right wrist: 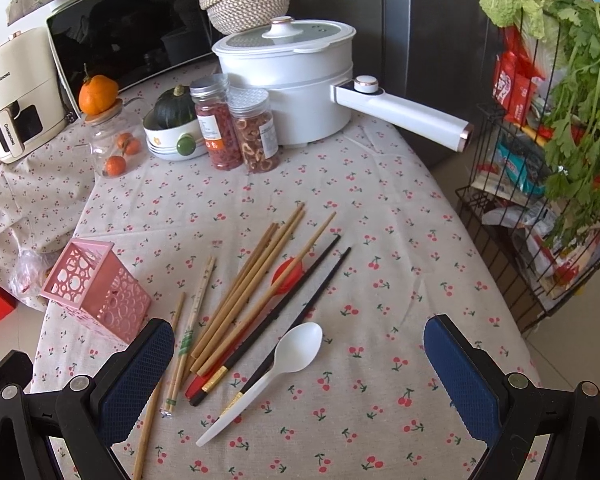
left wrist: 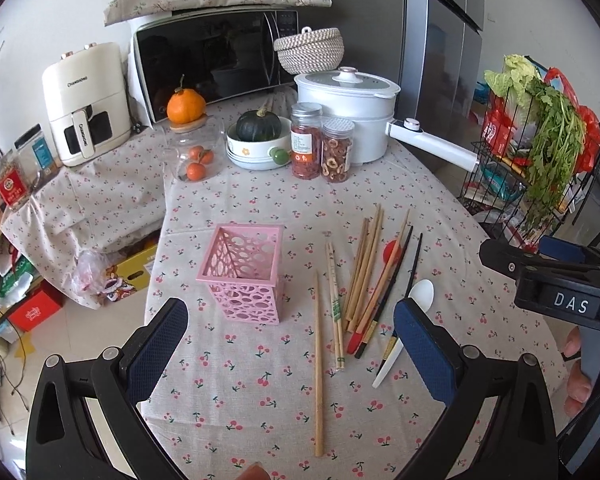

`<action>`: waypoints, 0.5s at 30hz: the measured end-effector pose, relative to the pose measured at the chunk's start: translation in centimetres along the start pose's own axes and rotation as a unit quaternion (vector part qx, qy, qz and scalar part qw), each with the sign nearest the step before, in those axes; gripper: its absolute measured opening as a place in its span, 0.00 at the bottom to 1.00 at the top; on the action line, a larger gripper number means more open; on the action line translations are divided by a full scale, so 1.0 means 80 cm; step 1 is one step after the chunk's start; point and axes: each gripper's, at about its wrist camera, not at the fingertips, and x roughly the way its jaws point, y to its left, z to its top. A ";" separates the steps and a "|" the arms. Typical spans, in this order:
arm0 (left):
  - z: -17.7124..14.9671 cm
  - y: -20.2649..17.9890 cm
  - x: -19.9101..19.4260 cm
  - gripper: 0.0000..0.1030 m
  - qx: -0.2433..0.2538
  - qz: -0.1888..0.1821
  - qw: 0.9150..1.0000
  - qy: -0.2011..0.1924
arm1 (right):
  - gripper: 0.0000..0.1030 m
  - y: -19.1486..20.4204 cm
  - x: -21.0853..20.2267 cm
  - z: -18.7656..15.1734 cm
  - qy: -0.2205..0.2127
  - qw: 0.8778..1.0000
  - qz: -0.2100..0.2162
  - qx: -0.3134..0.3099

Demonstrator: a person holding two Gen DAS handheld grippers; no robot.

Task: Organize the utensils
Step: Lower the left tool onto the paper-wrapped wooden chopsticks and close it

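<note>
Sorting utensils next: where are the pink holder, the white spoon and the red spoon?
pink holder (left wrist: pixel 242 280), left wrist view, front wall.
white spoon (right wrist: pixel 300 346), right wrist view, bowl.
red spoon (right wrist: pixel 284 276), right wrist view, bowl.

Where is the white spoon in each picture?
Left wrist view: the white spoon lies lower right, partly behind the left tool's right finger.
Right wrist view: the white spoon lies bottom centre, between the open fingers.
Shared landmark: the black chopsticks beside it.

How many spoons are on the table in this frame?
2. The white spoon lies at the near right of the utensil pile. The red spoon lies in the pile, mostly covered by the wooden chopsticks. Another could be hidden underneath.
</note>
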 end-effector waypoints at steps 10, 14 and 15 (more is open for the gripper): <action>0.045 -0.049 0.087 1.00 0.023 -0.063 0.995 0.078 | 0.99 -0.051 0.071 0.009 0.106 0.994 0.023 0.009; 0.072 -0.068 0.148 0.89 0.012 -0.077 0.991 0.107 | 0.98 -0.076 0.110 0.005 0.158 0.986 0.045 0.041; 0.078 -0.072 0.163 0.82 0.011 -0.079 0.990 0.115 | 0.95 -0.084 0.117 0.004 0.163 0.984 0.050 0.055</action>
